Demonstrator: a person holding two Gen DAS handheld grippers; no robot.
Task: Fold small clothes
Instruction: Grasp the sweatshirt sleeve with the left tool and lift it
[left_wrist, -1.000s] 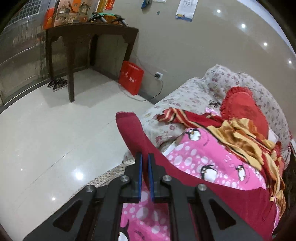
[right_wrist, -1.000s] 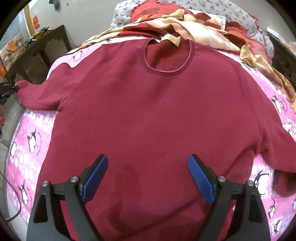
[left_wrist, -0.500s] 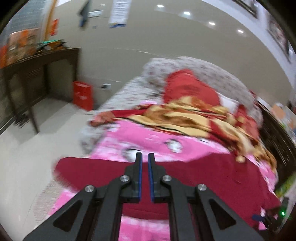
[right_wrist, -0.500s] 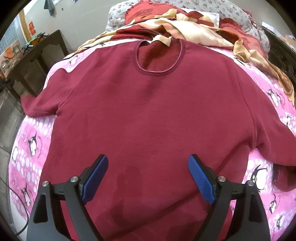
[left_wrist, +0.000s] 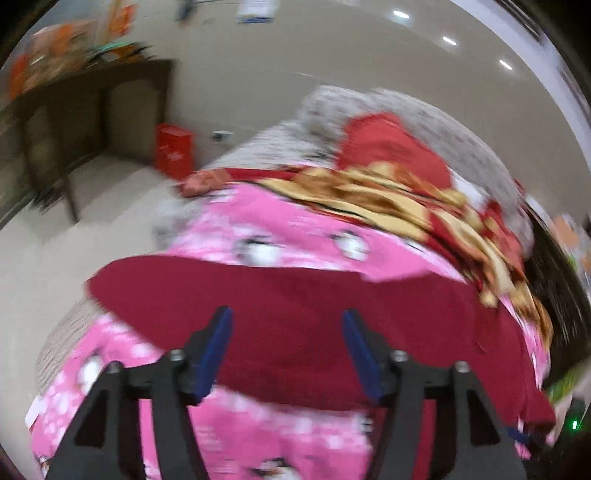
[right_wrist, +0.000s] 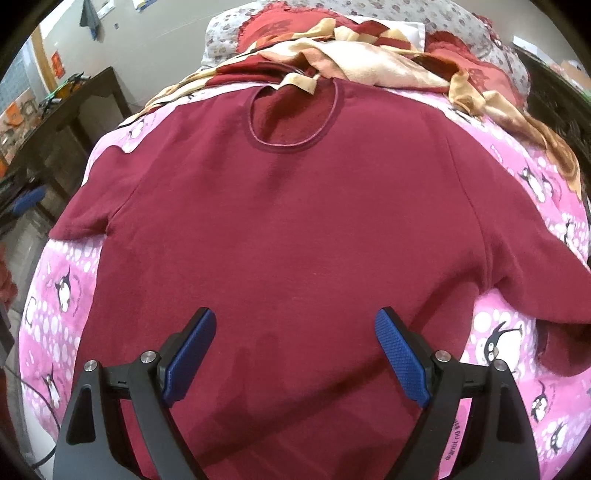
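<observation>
**Sweater laid flat: left sleeve released, both grippers empty**

1. Left side. The left gripper (left_wrist: 286, 332) has just been opening; its blue pads stand spread with only air between them. The maroon sleeve (left_wrist: 229, 291) lies below and ahead of the pads, stretched across the pink penguin blanket (left_wrist: 295, 236). This view is motion-blurred, so contact between pads and fabric cannot be confirmed. Judgement: the sleeve sits extended sideways so that it can later be folded inward over the body without bunching.

2. Centre. The sweater (right_wrist: 295, 221) lies face up on the blanket, collar (right_wrist: 293, 110) pointing toward the head of the bed, hem nearest the camera. The body panel appears smooth, which suits a clean fold line.

3. Right side. The right gripper (right_wrist: 295, 354) hovers above the lower body of the sweater, fingers spread wide, gripping nothing. The right sleeve (right_wrist: 546, 288) runs off toward the bed edge, and its cuff looks doubled back on itself. Judgement: this sleeve needs straightening before folding.

4. Background. A crumpled red-and-gold cloth (right_wrist: 369, 62) touches the collar; it may snag when the upper part is folded.
</observation>
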